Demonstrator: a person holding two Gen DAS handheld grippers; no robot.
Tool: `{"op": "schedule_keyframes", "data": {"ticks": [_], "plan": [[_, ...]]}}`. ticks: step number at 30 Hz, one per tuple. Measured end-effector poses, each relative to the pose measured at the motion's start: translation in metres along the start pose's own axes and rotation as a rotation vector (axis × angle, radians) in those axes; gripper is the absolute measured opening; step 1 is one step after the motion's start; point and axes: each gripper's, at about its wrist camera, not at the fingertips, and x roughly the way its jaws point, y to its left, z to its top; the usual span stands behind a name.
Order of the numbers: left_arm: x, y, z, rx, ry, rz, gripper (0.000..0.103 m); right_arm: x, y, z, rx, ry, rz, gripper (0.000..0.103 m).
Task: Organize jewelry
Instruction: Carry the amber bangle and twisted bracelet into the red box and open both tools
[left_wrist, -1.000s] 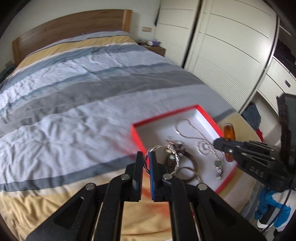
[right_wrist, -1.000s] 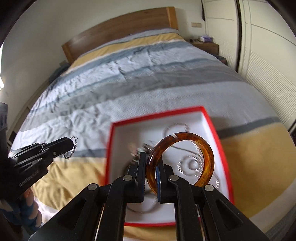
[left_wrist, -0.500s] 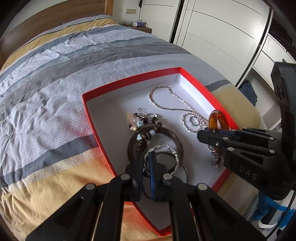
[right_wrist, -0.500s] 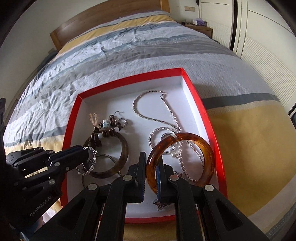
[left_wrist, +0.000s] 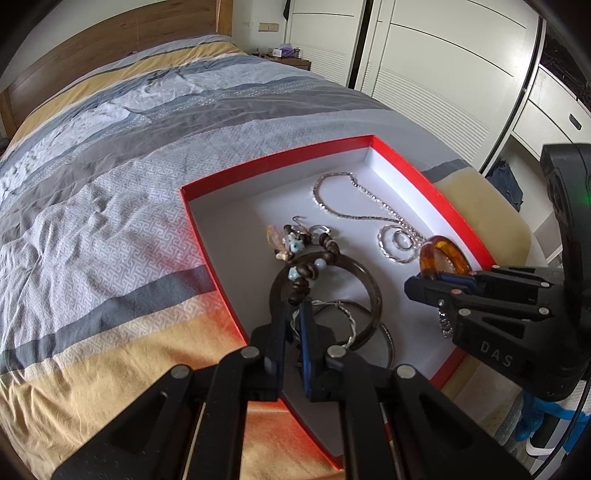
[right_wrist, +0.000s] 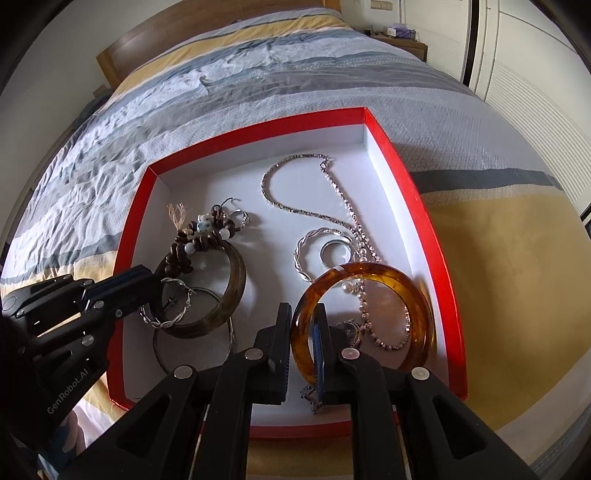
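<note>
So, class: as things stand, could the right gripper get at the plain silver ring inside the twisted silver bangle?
Probably not yet: the right gripper is shut on the amber bangle, so its jaws are occupied, though the silver ring lies uncovered ahead.

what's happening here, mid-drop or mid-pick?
Can't tell which from this moment. A person holds both grippers low over the red box on the bed. The right gripper is shut on the amber bangle, above the silver necklace. The left gripper pinches a twisted silver hoop beside the dark brown bangle.
</note>
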Motion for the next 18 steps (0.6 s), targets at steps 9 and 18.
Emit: {"op": "schedule_keyframes", "data": {"ticks": [9, 18], "plan": [[-0.003, -0.006, -0.003, 0.018, -0.01, -0.008, 0.016, -0.002, -0.002, -0.007, 0.011, 0.003, 0.002, 0.016], [-0.013, -0.008, -0.006, 0.017, -0.023, -0.021, 0.03, -0.014, -0.003, -0.011, 0.016, -0.016, 0.008, 0.026]]}}
